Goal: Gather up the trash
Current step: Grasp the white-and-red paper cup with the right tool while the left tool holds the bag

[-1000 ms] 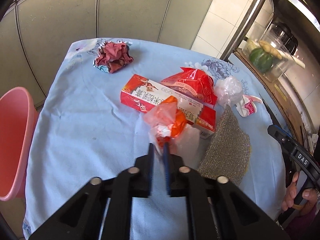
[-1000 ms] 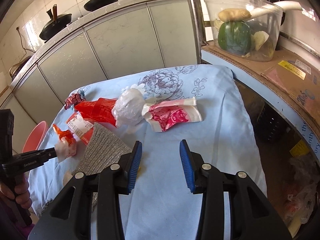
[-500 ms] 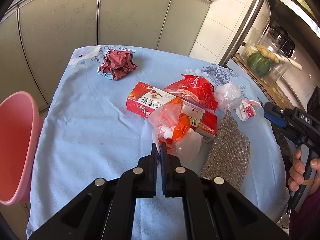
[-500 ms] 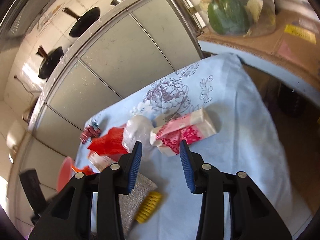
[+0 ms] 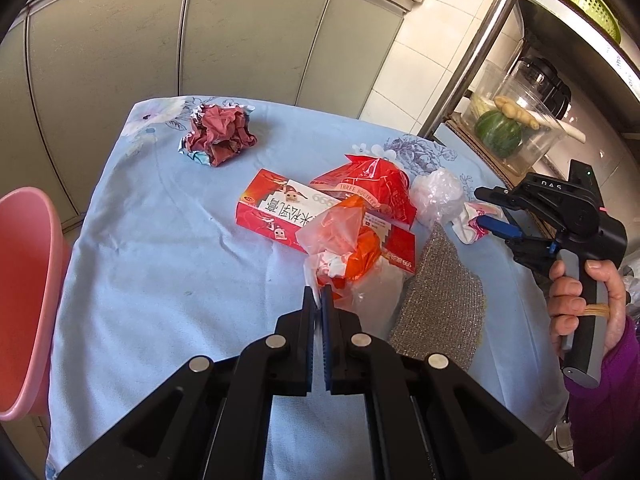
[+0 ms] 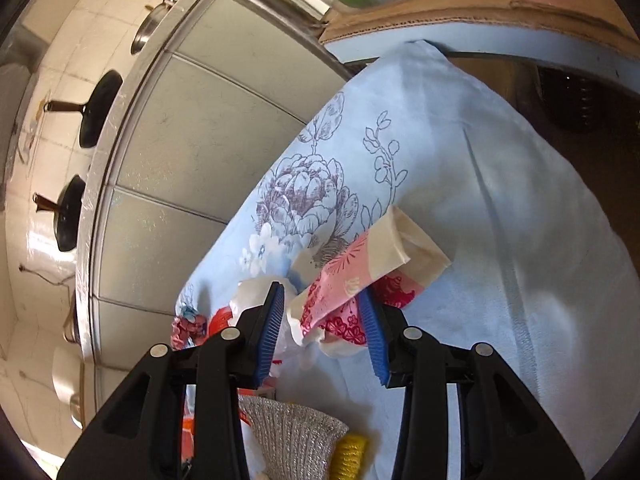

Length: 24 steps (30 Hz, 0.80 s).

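My left gripper is shut on the edge of an orange and clear plastic bag, held above the blue tablecloth. My right gripper is open, its fingers on either side of a pink and white crumpled paper wrapper; it also shows in the left wrist view at that wrapper. Other trash lies on the table: a red box, a red snack bag, a clear plastic wad and a crumpled dark red wrapper.
A pink basin stands off the table's left edge. A silver scouring cloth lies near the front right, with a yellow piece beside it. Grey cabinets stand behind; a shelf with a clear container is at the right.
My right gripper has moved forward and down so its open fingers now straddle the pink wrapper. My left gripper stays shut on the orange bag and has pulled back slightly.
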Tool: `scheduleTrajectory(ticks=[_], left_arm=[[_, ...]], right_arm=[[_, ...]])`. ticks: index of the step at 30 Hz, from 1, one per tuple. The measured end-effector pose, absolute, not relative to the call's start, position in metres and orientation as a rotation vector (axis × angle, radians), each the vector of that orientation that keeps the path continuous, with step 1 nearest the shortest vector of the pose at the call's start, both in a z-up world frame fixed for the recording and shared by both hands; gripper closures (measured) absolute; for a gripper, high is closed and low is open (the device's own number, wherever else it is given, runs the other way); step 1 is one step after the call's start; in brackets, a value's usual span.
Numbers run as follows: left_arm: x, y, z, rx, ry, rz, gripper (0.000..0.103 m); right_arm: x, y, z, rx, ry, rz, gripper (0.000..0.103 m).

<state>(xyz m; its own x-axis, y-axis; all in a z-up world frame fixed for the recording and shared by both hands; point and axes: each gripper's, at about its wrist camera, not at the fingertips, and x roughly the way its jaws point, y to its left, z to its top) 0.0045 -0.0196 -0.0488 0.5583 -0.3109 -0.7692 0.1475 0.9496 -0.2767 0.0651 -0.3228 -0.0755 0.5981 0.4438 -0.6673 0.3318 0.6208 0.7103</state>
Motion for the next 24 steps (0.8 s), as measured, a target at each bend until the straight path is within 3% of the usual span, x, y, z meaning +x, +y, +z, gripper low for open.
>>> scheduleTrajectory(ticks=[2, 7, 24], left_arm=[[0.004, -0.018, -0.048, -0.192, 0.934, -0.273, 0.100], [0.000, -0.012, -0.044, -0.200, 0.914, -0.272, 0.100], [-0.021, 0.019, -0.017, -0.224, 0.809, -0.191, 0.100]], right_arm=[[0.064, -0.322, -0.077, 0.930, 0.965, 0.068, 0.085], [0.058, -0.317, -0.072, 0.881, 0.942, 0.089, 0.096], [0.004, -0.212, 0.033, 0.227, 0.685, 0.291, 0.096]])
